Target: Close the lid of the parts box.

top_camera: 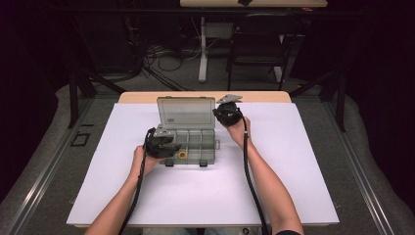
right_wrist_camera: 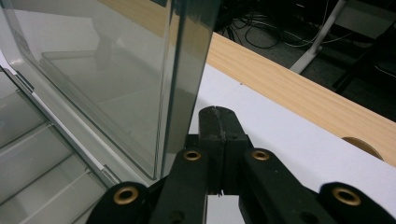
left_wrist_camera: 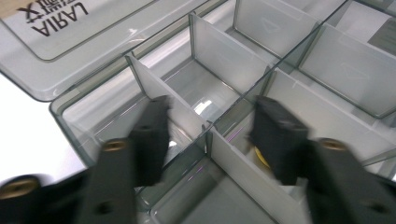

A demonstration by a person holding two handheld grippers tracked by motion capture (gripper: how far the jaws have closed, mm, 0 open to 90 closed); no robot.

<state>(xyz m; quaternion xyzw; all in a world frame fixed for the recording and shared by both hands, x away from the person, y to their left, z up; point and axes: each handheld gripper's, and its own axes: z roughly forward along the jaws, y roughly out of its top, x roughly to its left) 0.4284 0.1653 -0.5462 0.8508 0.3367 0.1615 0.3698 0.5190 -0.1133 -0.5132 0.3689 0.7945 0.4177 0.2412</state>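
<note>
A clear grey plastic compartment box (top_camera: 203, 139) stands on the white sheet with its lid (top_camera: 186, 112) raised upright at the back. My left gripper (top_camera: 169, 149) hangs over the box's front left corner. In the left gripper view its jaws (left_wrist_camera: 212, 116) stand open astride a divider (left_wrist_camera: 187, 114), pressing on nothing. A small yellow piece (left_wrist_camera: 261, 156) lies in the compartment under the right jaw, and it appears in the high view (top_camera: 182, 155) too. My right gripper (top_camera: 226, 115) is by the lid's right edge. Its jaws (right_wrist_camera: 217, 114) are shut with nothing between them, right beside the lid's edge (right_wrist_camera: 187, 70).
A white sheet (top_camera: 195, 191) covers most of the table, with a strip of bare wood (right_wrist_camera: 299, 93) along the far edge. The box's other compartments (left_wrist_camera: 275, 23) look bare. Beyond the table stand a chair (top_camera: 257, 44), cables and another table's legs.
</note>
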